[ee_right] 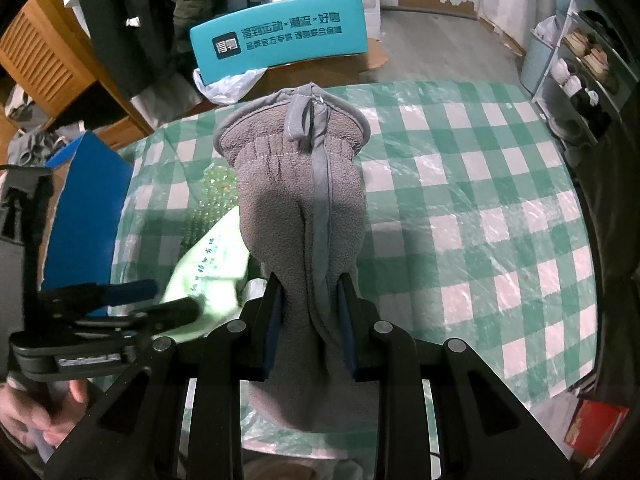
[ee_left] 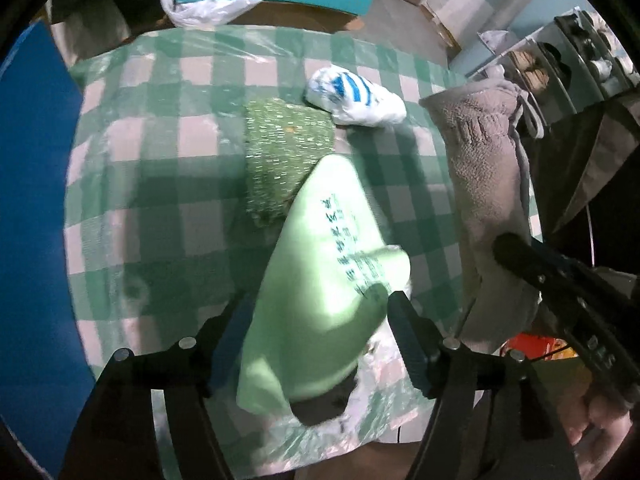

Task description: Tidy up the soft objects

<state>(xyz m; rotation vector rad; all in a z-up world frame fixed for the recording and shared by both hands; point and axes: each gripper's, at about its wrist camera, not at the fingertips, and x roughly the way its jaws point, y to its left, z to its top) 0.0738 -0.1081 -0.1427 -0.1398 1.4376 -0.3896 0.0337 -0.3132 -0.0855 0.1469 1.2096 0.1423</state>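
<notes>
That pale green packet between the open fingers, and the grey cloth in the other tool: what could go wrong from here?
The pale green packet lies partly on the green scouring pad, so it may slide or tip. The open left tool straddles it and could drag it when lifted. The grey cloth, pinched by the right tool, hangs near the packet and could brush it.

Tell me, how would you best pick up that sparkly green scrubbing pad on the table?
Probably from above, at the far end of the green scouring pad. That end lies bare on the checked tablecloth; the near end is under the pale green packet.
</notes>
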